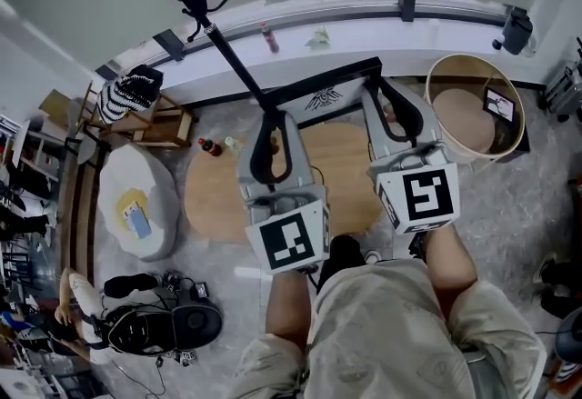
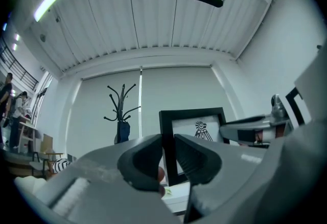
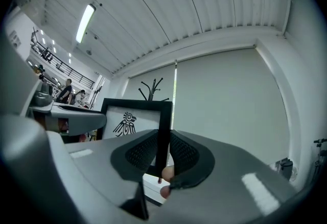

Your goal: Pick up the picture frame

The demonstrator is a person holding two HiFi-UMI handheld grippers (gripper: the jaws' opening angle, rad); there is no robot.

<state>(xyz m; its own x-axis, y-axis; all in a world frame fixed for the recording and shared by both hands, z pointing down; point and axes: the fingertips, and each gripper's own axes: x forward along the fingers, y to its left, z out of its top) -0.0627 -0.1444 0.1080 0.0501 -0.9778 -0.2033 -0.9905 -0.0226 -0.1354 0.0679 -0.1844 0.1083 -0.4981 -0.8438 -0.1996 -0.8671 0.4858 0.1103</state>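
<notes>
between the dark pads of the left hand-held gripper (image 2: 168,159) stands one upright side bar of the picture frame (image 2: 199,131), and the pads close in on it from both sides with no gap showing. the right hand-held gripper (image 3: 162,154) does the same on the opposite side bar, its ribbed pads pressed against the thin black moulding. neither is anywhere near wide open; each is closed down to the thickness of the bar it pinches.

the frame hangs in the air between the two, upright with its printed side toward the person, clear of the round wooden tabletop (image 1: 214,193) below it. from the head view it shows only edge-on, as a dark strip spanning the two sets of jaws.

it looks stiff and light, a slim black frame that should not flex, so one grip on each side bar ought to keep it level. the smooth finish may be slippery on such a narrow edge, and if the front is glazed it would be fragile, so squeezing the bars rather than the face seems the safer hold. whether there is glass i cannot tell.

counted: one picture frame with one bird-like print in it, two hand-held grippers, one round tabletop, and one coat stand (image 2: 121,108) against the far wall.
</notes>
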